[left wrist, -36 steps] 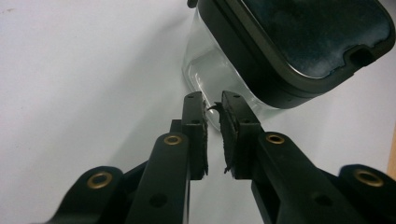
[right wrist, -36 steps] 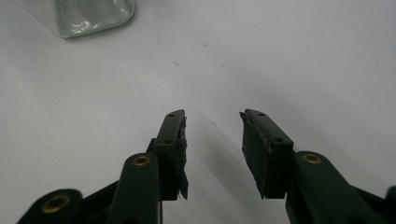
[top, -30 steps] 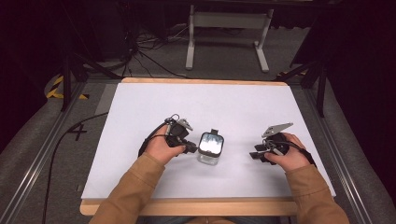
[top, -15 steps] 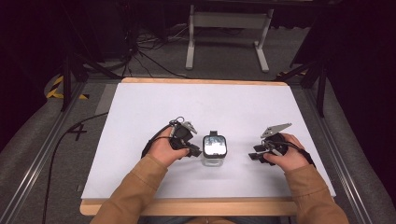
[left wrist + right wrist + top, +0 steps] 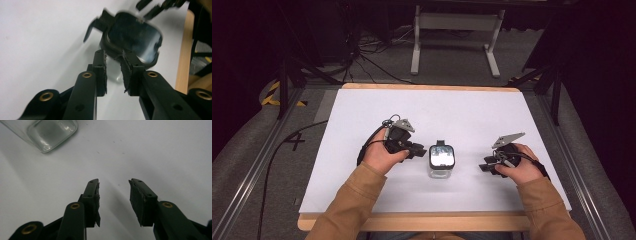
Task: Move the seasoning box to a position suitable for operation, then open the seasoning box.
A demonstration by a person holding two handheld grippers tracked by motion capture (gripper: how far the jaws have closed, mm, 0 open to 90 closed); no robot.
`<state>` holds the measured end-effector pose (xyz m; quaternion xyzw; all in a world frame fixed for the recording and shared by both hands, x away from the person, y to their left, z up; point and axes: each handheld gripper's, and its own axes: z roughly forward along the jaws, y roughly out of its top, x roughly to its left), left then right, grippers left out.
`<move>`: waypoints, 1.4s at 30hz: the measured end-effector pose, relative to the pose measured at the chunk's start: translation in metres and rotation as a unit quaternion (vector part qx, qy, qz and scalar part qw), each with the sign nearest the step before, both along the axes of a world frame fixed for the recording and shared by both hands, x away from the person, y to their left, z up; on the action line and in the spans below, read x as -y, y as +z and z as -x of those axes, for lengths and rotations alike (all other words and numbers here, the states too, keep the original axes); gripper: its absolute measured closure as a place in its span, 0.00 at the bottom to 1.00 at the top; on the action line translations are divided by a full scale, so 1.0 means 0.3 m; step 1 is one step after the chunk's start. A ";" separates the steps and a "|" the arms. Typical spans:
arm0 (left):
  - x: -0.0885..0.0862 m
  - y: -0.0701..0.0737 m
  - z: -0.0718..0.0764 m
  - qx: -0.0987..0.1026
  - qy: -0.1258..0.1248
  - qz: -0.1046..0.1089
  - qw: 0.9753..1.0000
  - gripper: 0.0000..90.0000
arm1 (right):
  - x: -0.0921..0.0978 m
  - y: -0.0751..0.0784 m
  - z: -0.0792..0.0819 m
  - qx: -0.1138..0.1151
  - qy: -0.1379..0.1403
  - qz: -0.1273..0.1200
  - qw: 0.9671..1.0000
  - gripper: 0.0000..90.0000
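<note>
A small square glass jar (image 5: 441, 161) with a black clip lid stands in the middle of the white table (image 5: 462, 110). My left gripper (image 5: 419, 150) is just left of it, fingertips at the jar's side. In the left gripper view the left gripper (image 5: 113, 53) is open by a narrow gap, its tips right under the lid's rim (image 5: 133, 35), and nothing is clearly pinched. My right gripper (image 5: 484, 167) rests on the table to the jar's right, apart from it. In the right gripper view the right gripper (image 5: 113, 182) is open over bare table, with the jar (image 5: 50, 132) at the upper left.
The table's wooden front edge (image 5: 437, 220) lies close to the person's sleeves. A metal stand (image 5: 452, 22) and cables (image 5: 377, 50) sit on the floor beyond the far edge. Metal rails (image 5: 262, 165) run along both sides.
The left gripper has edged right, up to the jar, and the jar has shifted slightly right. The right gripper has stayed where it was.
</note>
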<state>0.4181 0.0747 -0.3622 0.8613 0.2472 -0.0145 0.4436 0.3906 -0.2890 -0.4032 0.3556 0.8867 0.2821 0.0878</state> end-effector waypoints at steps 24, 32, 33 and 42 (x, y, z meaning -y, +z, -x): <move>0.116 -0.045 -0.090 0.047 0.013 0.055 0.997 0.88 | 0.034 -0.008 0.078 0.017 -0.027 0.005 0.999 0.65; 0.132 -0.068 -0.110 0.024 -0.008 0.060 0.998 0.99 | 0.028 -0.018 0.087 0.014 -0.027 0.004 1.000 0.65; 0.134 -0.068 -0.110 0.026 -0.007 0.060 0.998 0.99 | 0.028 -0.019 0.086 0.015 -0.026 0.004 1.000 0.65; 0.147 -0.076 -0.112 0.039 0.004 0.068 0.997 0.99 | 0.011 -0.023 0.086 0.013 -0.020 0.005 1.000 0.65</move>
